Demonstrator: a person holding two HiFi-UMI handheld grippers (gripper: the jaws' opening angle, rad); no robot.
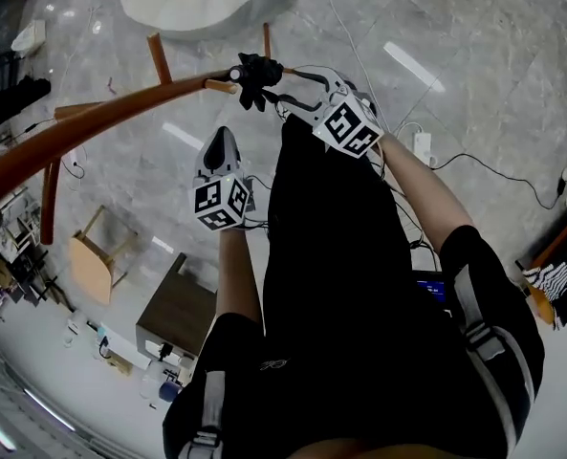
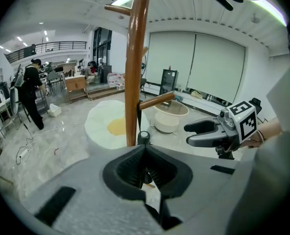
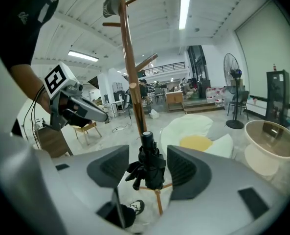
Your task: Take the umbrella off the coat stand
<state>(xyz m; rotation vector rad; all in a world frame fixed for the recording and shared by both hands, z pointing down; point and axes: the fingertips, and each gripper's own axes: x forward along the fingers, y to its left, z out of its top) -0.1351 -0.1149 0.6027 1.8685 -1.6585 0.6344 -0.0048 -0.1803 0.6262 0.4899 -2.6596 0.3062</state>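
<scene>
- Finds the umbrella (black, folded, bundled tight) hanging close against the pole of the coat stand, cap up, long axis upright and running alongside the pole.
- Places that bundle squarely between the jaws of the right gripper: jaws released and wide, one pad on each side, neither pressing on the fabric as far as the right gripper view shows.
- Leaves no sideways reach for that gripper. By judgement, calls only for a squeeze across the bundle, square to its long axis, below the cap.
- Shows a dark strap running from the cap up to a short peg on the pole; seemingly looped over it, though too thin to tell for sure.
- Points, as a guess, to a lift up and off the peg's free end rather than a straight tug toward the near side.
- Puts the left gripper nearer and to the left in the head view, apart from the umbrella.
- Reads it as clenched on nothing: pads together in its own view, with the umbrella's cap just beyond the tips and the pole rising right behind.
- Makes the right hand the nearer by far, and the one placed to take the grip.
- Risk, as a judgement: snagging the strap on the peg, or rocking the stand, if pulled sideways.
</scene>
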